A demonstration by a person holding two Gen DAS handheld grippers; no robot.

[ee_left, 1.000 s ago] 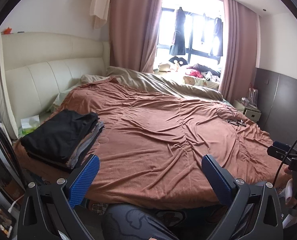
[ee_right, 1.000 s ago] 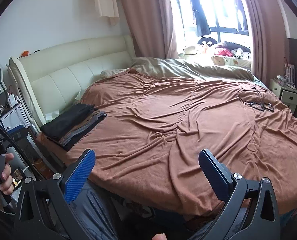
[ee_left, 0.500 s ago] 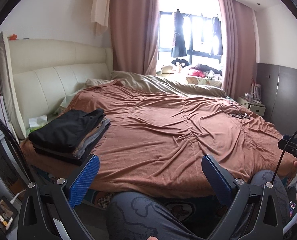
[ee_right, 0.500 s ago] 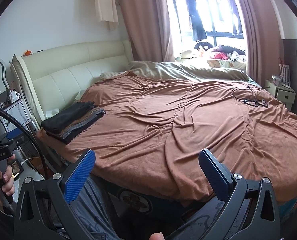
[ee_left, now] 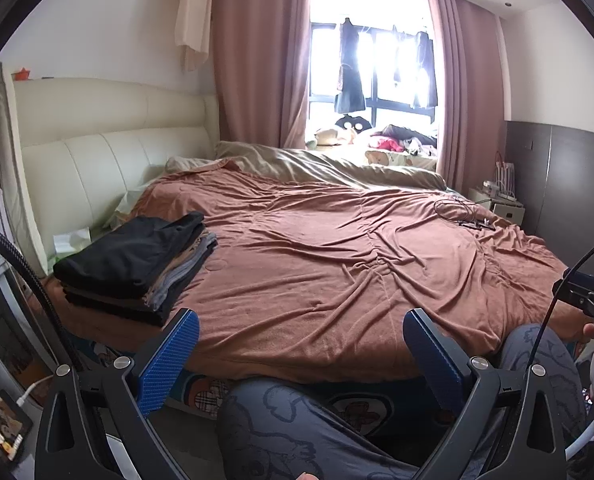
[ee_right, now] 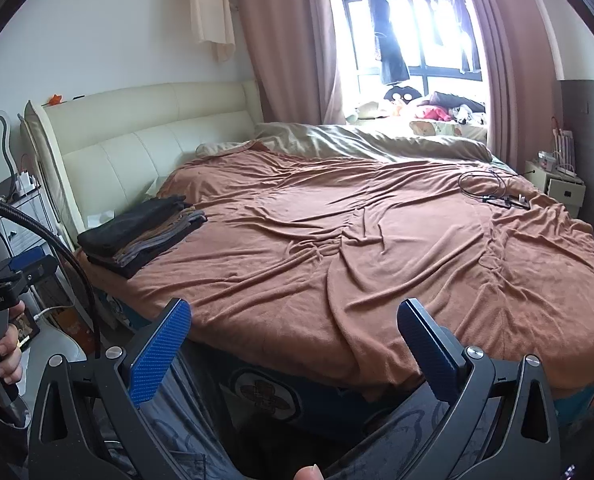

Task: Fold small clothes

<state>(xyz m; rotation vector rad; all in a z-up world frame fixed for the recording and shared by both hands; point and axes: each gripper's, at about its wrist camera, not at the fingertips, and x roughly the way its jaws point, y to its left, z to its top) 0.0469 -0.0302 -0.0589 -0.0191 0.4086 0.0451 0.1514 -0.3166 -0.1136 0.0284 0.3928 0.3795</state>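
- Daylight is coming through the window (ee_left: 377, 76) at the back of a bedroom, with pink curtains (ee_left: 257, 60) hanging on both sides and dark garments (ee_left: 349, 80) hanging against the glass.
- Ahead and to the left of the left hand-held gripper (ee_left: 301, 344), a cream padded headboard (ee_left: 109, 152) is standing along the wall.
- A stack of folded clothes (ee_left: 137, 264) is lying on the bed's near left corner, just beyond the left finger (ee_left: 169, 360) of the left hand-held gripper; black pieces are sitting on top, grey and brown ones underneath. In the right wrist view the same stack (ee_right: 141, 236) is sitting well ahead and to the left.
- A wrinkled brown blanket (ee_left: 337, 264) is covering the bed straight ahead of both hand-held grippers, with an olive duvet (ee_left: 329, 168) bunched along its far edge.
- The left hand-held gripper is standing spread wide, pinching nothing, above a person's patterned trouser leg (ee_left: 297, 420).
- The right hand-held gripper (ee_right: 293, 340) is likewise standing spread wide and empty, off the bed's near edge.
- A hand (ee_right: 1, 356) is gripping the left tool's handle at the left border of the right wrist view.
- Far ahead and to the right, a coiled black cable (ee_left: 461, 212) is lying on the blanket, and a small bedside cabinet (ee_left: 501, 204) is standing beyond it.
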